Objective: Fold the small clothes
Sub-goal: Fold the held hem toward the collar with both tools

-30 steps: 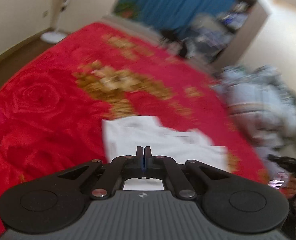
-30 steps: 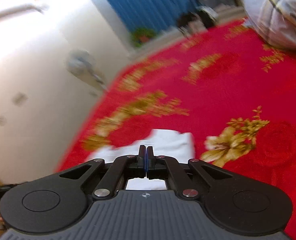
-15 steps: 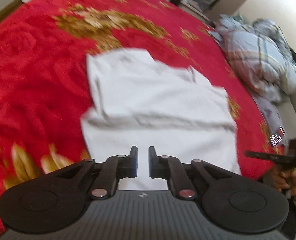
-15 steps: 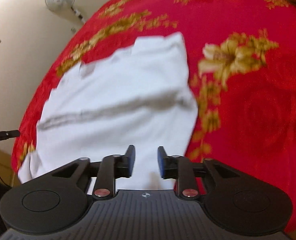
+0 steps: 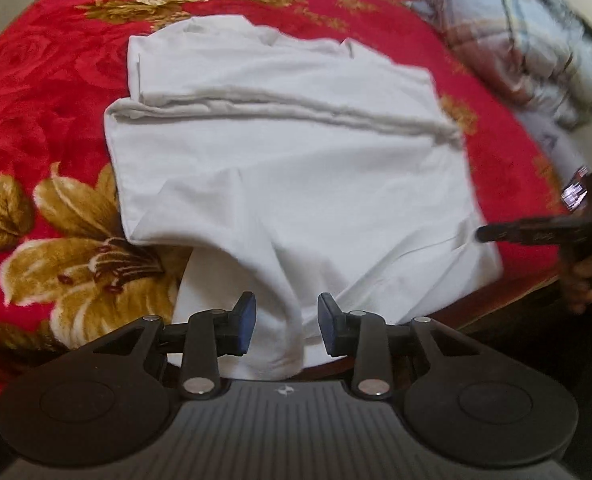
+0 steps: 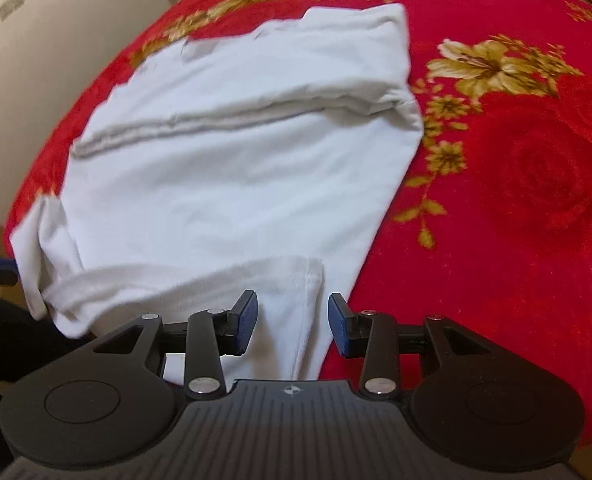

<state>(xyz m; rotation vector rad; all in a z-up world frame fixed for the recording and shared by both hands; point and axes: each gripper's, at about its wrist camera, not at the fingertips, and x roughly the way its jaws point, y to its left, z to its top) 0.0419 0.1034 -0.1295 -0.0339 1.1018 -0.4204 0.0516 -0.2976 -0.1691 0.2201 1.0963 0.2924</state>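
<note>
The white shirt [image 5: 288,168] was spread on the red blanket [image 5: 56,92], its near hem lying between the opening jaws of both the left gripper [image 5: 284,322] and the right gripper [image 6: 292,322]. No cloth was pinched yet, seemingly so each near corner could be taken for a fold.

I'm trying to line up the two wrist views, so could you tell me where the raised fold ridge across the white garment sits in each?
Left wrist view: the fold ridge crosses the white garment's upper part, sloping down to the right.
Right wrist view: the same ridge crosses the upper half, rising to the right.
Shared landmark: the red floral blanket under the garment, with gold flowers beside the cloth.
</note>
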